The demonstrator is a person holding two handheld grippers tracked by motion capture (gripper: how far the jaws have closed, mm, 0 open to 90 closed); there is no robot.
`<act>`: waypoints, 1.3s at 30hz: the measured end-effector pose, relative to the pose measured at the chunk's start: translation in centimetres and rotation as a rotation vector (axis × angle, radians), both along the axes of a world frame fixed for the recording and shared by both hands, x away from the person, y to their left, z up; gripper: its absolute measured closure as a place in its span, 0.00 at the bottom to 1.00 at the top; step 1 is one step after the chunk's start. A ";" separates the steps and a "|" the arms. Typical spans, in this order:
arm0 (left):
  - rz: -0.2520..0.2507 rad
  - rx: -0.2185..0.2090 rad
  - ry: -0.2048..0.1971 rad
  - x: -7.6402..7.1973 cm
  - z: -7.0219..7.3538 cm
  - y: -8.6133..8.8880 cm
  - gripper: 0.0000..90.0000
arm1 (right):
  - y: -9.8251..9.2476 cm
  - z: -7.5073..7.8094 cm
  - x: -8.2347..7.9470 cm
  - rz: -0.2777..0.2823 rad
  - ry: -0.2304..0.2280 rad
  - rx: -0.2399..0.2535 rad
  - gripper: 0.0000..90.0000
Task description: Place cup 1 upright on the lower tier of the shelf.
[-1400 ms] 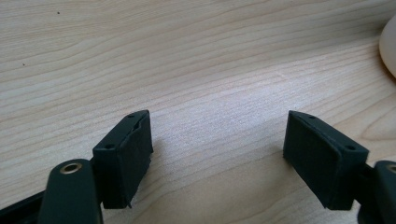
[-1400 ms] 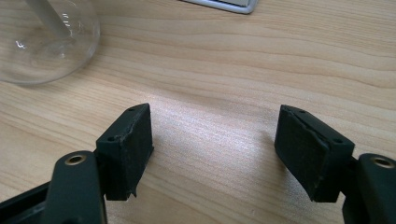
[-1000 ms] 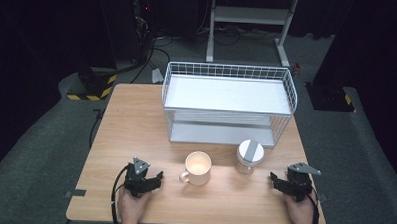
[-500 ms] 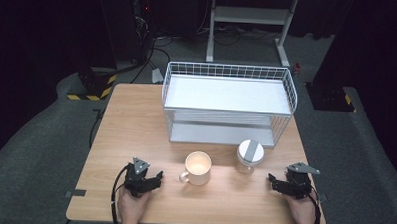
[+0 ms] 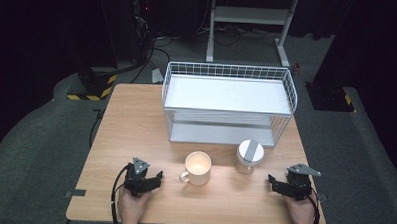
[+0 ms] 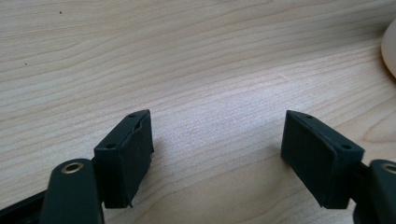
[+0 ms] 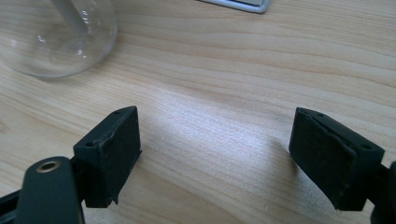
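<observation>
Mug and jar: the cream mug (image 5: 198, 167) and the lidded glass jar (image 5: 250, 155) stand side by side, apart, at the near middle of the table — just in front of the rack, between the two hands, where either hand could reach one.
Table: one light wooden table (image 5: 131, 124), its left half bare.
Rack: one white wire rack (image 5: 226, 105) of two shelves, on the far right part of the table, open side facing the person — I'd judge the two vessels are meant to go up into it.
Mug: one, upright, its handle turned to the near left, toward the left gripper (image 5: 149, 179).
Jar: one, clear glass with a pale lid banded grey; in the right gripper view its base (image 7: 60, 37) sits far left of the jaws, untouched.
Left gripper: one, resting low at the near left edge, jaws spread over bare wood (image 6: 215, 93), nothing between them; the mug's edge (image 6: 390, 46) lies off to the right.
Right gripper: one, at the near right (image 5: 284, 187), jaws just widened and standing spread, gripping nothing — likely readying for the jar.
</observation>
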State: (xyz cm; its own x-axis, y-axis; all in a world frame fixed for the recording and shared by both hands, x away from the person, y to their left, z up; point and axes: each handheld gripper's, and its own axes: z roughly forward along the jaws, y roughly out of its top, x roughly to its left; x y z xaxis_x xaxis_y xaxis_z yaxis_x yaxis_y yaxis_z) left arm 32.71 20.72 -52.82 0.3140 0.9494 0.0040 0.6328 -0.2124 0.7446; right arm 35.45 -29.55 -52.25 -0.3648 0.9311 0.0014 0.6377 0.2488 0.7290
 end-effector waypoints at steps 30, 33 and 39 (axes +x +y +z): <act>0.003 0.000 -0.001 0.0 0.0 0.0 0.28 | 2.5 0.4 -2.5 0.087 -0.048 0.050 0.18; 0.003 0.000 -0.002 0.0 0.0 0.0 0.28 | 2.8 0.5 -2.6 0.097 -0.051 0.051 0.18; 0.003 0.000 -0.001 0.0 0.0 0.0 0.28 | 3.3 0.6 -2.6 0.111 -0.052 0.057 0.18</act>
State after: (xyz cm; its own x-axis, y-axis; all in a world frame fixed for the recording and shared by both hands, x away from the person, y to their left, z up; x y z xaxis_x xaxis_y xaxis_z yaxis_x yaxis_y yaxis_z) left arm 32.72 20.73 -52.82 0.3113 0.9503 0.0043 0.6326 -0.2106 0.7453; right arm 32.88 -26.26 -51.69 -0.4665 0.8839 0.0317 0.5694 0.2727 0.7755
